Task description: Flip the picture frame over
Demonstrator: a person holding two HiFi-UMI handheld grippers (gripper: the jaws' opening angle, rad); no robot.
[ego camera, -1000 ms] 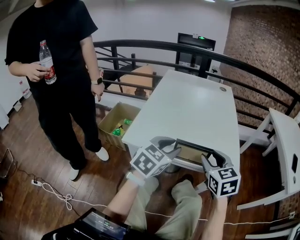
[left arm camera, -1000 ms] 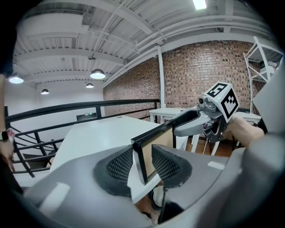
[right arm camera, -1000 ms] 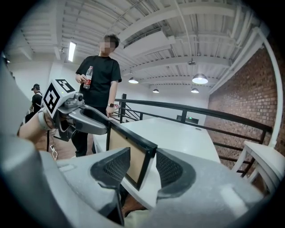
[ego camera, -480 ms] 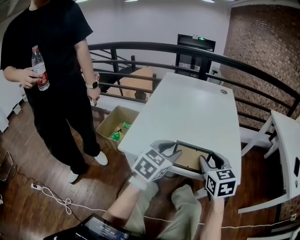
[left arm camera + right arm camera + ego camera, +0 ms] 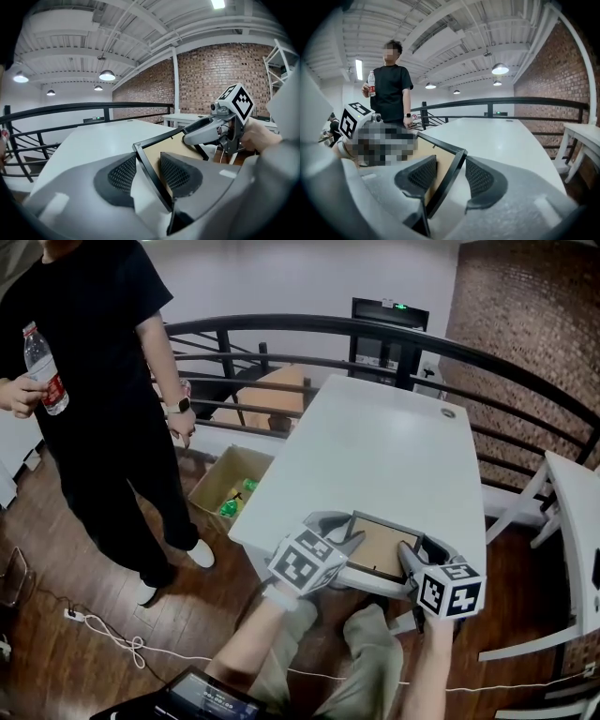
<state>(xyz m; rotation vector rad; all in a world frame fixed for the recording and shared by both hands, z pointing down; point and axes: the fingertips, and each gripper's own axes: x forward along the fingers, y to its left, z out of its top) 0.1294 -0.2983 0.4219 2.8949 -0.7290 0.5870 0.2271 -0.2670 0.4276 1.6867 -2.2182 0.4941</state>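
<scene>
- At the near edge of the white table (image 5: 375, 446), the picture frame (image 5: 380, 545) sits between the two grippers, with its brown side up.
- It is a rectangle with a thin black rim around a plain brown backing board. In both gripper views it stands at a slant to the tabletop.
- Whether any of its edges rests on the table cannot be told.
- The left gripper (image 5: 148, 165) straddles the frame's left rim. Its jaws are opening, and the black bar crosses the gap between the pads at a slant, narrower than the gap.
- The right gripper (image 5: 451, 171) straddles the opposite rim in the same way. Its jaws are opening too, and the rim sits loosely between them.
- Beside the table stands a person in black (image 5: 103, 352) holding a water bottle (image 5: 42, 371).
</scene>
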